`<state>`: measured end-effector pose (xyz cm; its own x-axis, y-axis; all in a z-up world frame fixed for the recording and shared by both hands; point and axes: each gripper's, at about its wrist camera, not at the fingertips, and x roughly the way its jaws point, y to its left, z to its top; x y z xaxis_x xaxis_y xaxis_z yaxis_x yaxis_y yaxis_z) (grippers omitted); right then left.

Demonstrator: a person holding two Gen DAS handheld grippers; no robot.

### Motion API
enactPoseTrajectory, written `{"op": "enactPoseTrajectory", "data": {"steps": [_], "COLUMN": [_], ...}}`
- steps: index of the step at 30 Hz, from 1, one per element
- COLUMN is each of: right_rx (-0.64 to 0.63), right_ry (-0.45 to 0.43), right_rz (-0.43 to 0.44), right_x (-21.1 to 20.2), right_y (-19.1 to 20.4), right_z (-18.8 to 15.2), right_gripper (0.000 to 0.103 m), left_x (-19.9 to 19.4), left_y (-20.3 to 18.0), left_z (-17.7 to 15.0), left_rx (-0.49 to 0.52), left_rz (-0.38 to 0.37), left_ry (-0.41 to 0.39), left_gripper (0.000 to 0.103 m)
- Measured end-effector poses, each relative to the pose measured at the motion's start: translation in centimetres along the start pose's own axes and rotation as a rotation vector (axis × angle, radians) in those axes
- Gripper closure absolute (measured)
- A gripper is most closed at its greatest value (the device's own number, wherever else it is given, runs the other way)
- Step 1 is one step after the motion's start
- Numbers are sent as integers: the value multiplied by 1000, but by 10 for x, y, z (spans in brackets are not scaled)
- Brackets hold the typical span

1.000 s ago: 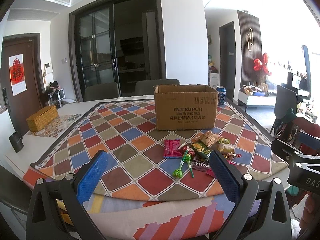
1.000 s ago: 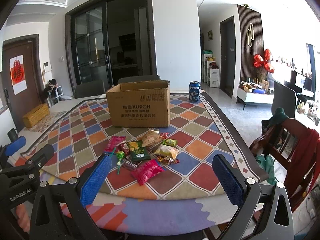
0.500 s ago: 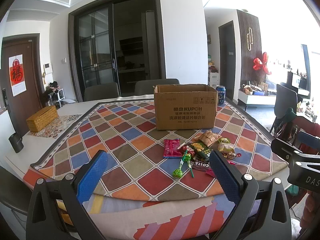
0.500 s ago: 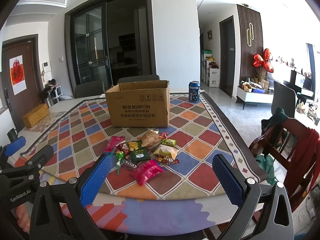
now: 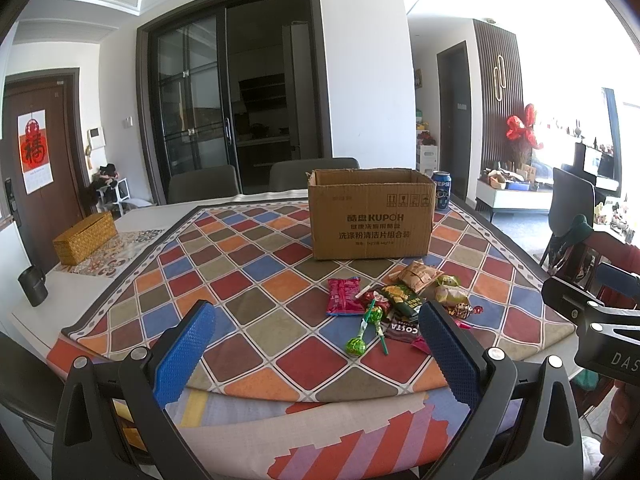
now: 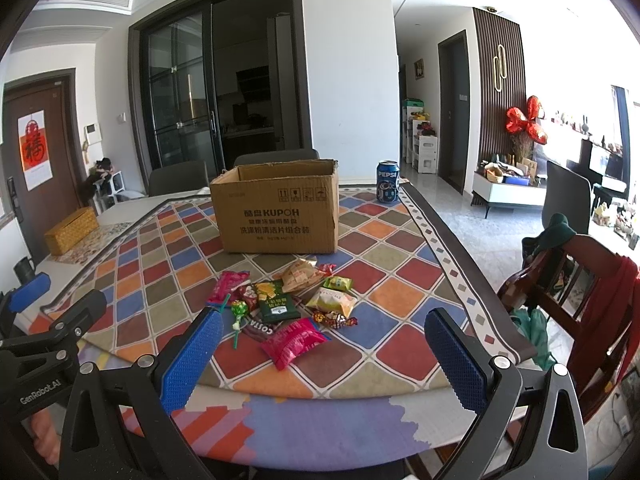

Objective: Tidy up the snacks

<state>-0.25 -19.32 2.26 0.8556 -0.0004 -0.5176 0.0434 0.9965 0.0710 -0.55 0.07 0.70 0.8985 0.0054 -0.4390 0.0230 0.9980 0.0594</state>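
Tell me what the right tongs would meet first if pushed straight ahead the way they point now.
Probably the pink snack packet at the near edge of the snack pile; it lies almost centred between the open right tongs. The cardboard box stands farther along. Depth is uncertain, and the tongs may pass above the packet.

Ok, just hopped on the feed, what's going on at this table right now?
A person holds two grippers at the near edge of the table, and nothing is picked up yet. The left gripper and right gripper are both open and empty. A pile of snacks lies loose on the checkered cloth, in front of the open cardboard box. A Pepsi can stands behind the box to its right. Whether the box holds anything can't be seen.
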Motion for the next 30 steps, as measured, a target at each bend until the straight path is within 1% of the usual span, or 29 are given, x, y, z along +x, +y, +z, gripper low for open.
{"op": "enactPoseTrajectory", "data": {"steps": [20,25,30], "right_rx": [-2,-5,-14], "right_ry": [5,32,88], "right_rz": [3,13,39], "right_x": [3,11,28], "right_y": [-1,0,2], "right_z": [-2,-6,-7], "right_gripper": [1,1,1], "left_x": [-1,11,28], "left_y": [0,2,-2], "left_z": [1,-1,-6], "left_rx": [1,5,27], "left_rz": [0,-10,-32], "left_ry": [7,41,90], "left_gripper": [0,0,2]}}
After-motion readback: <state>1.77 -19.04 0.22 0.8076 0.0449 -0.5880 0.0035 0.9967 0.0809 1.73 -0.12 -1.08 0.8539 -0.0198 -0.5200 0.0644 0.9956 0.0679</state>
